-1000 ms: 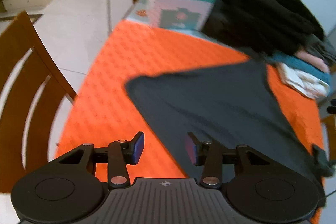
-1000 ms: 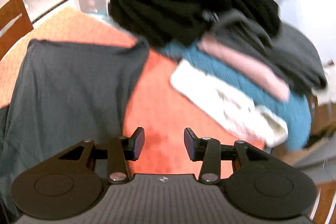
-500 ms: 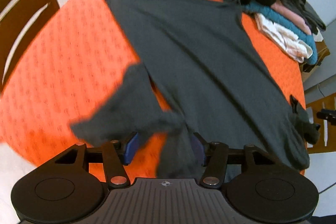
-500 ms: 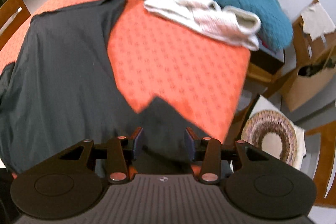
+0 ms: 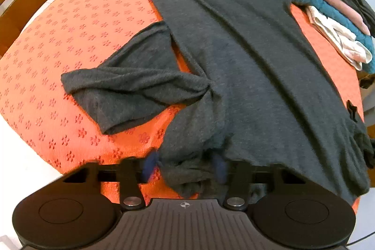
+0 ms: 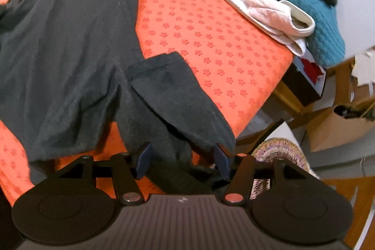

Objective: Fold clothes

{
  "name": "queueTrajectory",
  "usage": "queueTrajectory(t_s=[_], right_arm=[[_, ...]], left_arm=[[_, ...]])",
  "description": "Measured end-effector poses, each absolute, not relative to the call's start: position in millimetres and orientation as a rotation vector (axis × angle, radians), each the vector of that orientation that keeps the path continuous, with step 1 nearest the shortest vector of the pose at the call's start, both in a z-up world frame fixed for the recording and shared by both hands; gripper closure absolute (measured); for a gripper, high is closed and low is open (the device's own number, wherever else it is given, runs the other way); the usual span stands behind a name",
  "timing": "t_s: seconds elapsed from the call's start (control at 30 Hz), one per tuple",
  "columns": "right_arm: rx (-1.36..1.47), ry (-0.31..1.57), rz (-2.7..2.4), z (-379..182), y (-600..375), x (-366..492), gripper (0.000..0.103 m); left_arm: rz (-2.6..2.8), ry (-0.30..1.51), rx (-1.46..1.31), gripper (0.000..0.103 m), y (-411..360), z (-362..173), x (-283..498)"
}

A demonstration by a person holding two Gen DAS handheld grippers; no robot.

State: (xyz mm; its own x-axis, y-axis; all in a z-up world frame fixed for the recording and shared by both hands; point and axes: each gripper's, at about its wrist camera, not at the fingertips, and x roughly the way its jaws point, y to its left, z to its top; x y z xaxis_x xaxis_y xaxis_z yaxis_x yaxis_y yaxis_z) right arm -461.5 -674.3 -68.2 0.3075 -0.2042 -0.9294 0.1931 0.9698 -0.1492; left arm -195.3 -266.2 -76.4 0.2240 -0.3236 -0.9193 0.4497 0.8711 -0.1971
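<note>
1. We see a dark grey t-shirt [image 5: 234, 43] spread mostly flat on the orange cloth.
2. Its one sleeve [image 5: 126, 86] is twisted and rumpled, lying out sideways.
3. Its other sleeve [image 6: 173, 90] lies near the table's edge.
4. Shoulder fabric is bunched at the near edge.

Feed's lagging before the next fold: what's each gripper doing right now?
Left gripper: just been closing, now pinching the grey shirt at its bunched edge.
Right gripper: just been opening; open, sleeve loose between its jaws.
</note>
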Motion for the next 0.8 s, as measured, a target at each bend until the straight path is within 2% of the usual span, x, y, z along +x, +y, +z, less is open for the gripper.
queueTrajectory(t_s=[0.03,0.13,0.43,0.7,0.73,0.8], right_arm=[[-0.005,1.226,-0.263,-68,-677,-461,0.039],[0.037,1.195,-0.253,-58,-682,-463,0.039],[0.087,1.141,-0.252,-44,-698,-463,0.036],[0.045,1.195,-0.194,-83,-698,-435,0.035],[0.042,1.201,-0.198,-87,-698,-432,0.038],[0.051,1.204,-0.222,-90,-700,-431,0.077]], left_arm=[[-0.532,1.226,0.117,0.085,-266,-76,-198],[-0.5,1.192,0.09,0.089,-261,-65,-205],[-0.41,1.208,-0.126,0.089,-211,-28,-216],[-0.306,1.292,-0.342,0.088,-181,-47,-217],[-0.301,1.29,-0.355,0.088,-179,-47,-217],[-0.291,1.288,-0.381,0.088,-175,-46,-218]])
